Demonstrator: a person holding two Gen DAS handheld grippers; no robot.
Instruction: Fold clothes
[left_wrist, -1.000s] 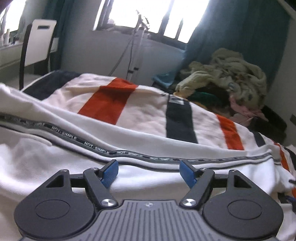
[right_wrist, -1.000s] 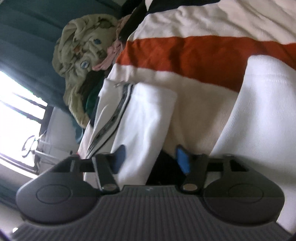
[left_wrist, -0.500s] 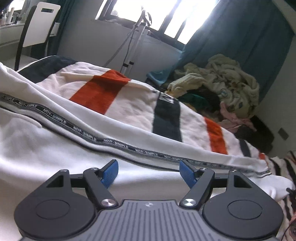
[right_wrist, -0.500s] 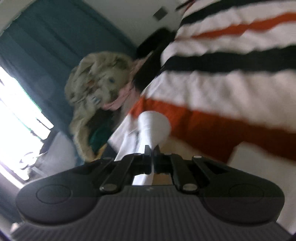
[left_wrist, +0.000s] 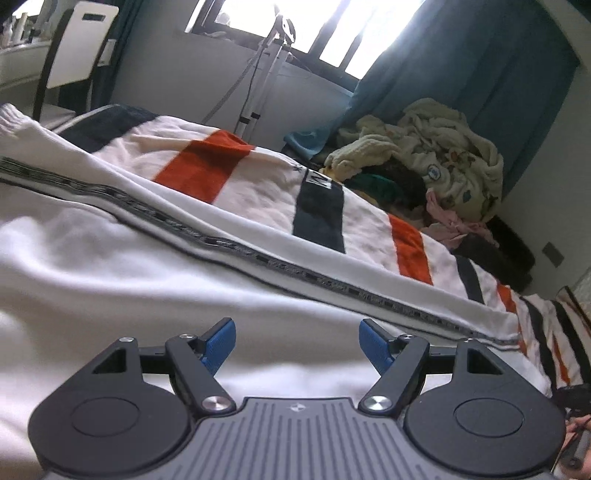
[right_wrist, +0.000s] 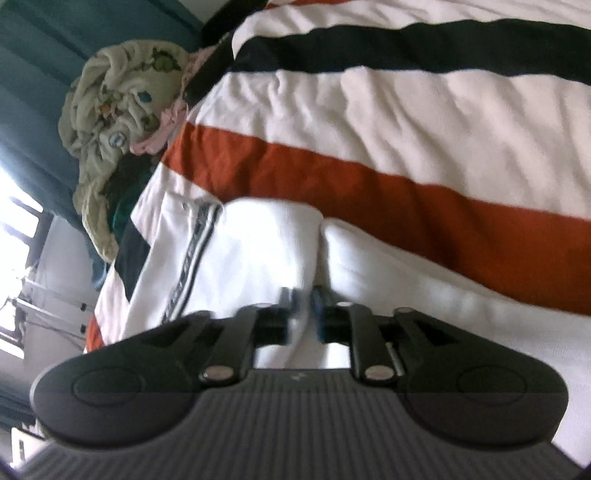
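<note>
A white garment (left_wrist: 110, 280) with a black lettered side stripe (left_wrist: 236, 251) lies spread on a striped bedspread (left_wrist: 255, 192). My left gripper (left_wrist: 297, 341) is open and empty, low over the white cloth. In the right wrist view my right gripper (right_wrist: 304, 301) is shut on a fold of the white garment (right_wrist: 258, 251), which bunches between its blue pads. The side stripe (right_wrist: 195, 251) runs away to the left of the fingers.
A pile of other clothes (left_wrist: 436, 155) lies at the far end of the bed, and shows in the right wrist view (right_wrist: 118, 103). Teal curtains (left_wrist: 461, 74), a window, a stand with cables (left_wrist: 266, 74) and a white chair (left_wrist: 77, 48) are behind.
My right gripper shut on the white garment's fold and swung back down low over the bed. My left gripper stayed open and shifted slightly over the cloth.
</note>
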